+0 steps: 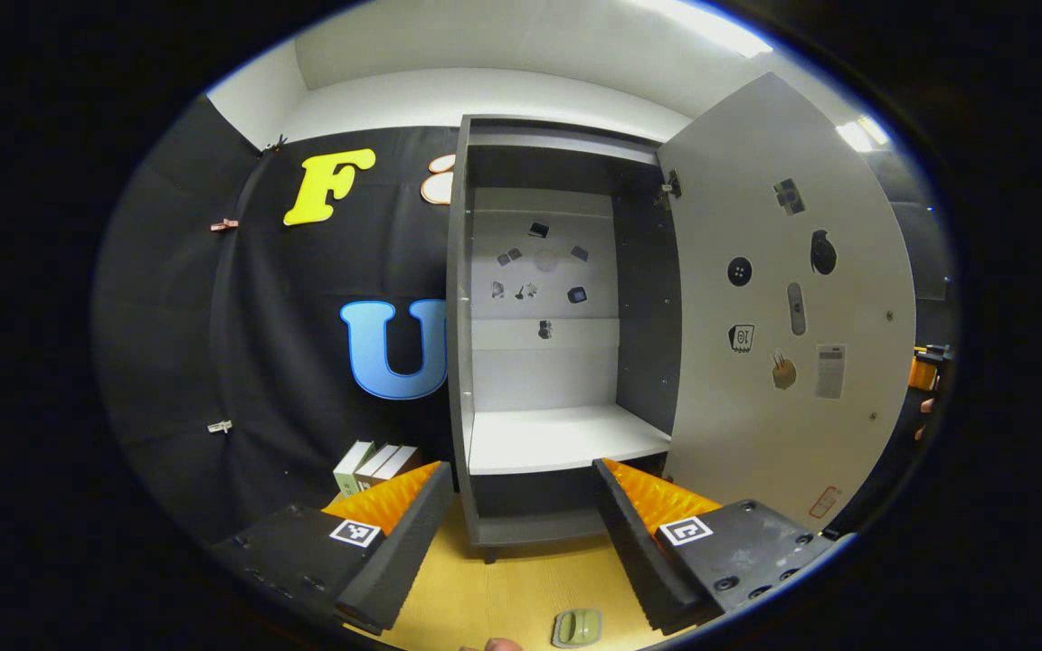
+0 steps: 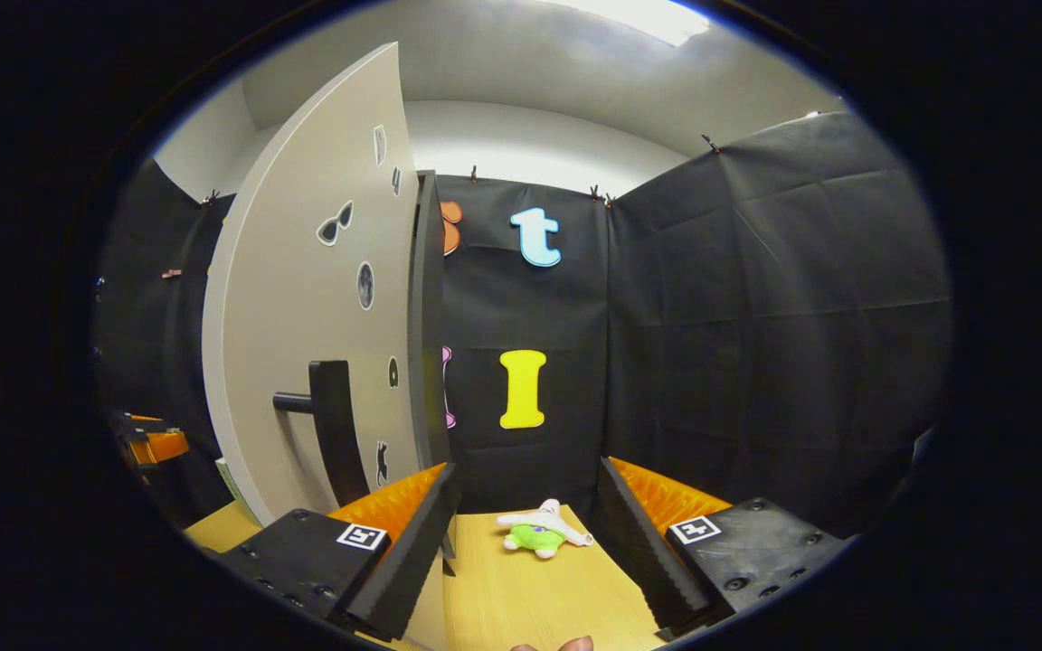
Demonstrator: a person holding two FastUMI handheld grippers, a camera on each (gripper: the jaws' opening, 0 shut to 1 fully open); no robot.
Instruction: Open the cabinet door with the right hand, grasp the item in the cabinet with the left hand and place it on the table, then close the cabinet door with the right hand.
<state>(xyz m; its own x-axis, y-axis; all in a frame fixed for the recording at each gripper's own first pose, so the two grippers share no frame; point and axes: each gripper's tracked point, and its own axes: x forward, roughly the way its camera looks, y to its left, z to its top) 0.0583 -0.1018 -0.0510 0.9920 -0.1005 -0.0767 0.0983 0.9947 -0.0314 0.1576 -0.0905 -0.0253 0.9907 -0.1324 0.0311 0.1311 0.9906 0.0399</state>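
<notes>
On door (image 1: pixel 783 298), unreadable stickers (image 1: pixel 740 271)

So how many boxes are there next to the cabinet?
3, going by their visible tops: the boxes stand side by side on the table just left of the open cabinet, partly behind the left gripper. More may be hidden.

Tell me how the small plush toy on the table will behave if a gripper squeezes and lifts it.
The plush toy looks soft and stuffed, so it will probably squash between the fingers rather than resist. Its thin white limbs lie splayed on the table and would likely dangle when lifted. It seems light for its size and, lying flat, unlikely to roll.
</notes>
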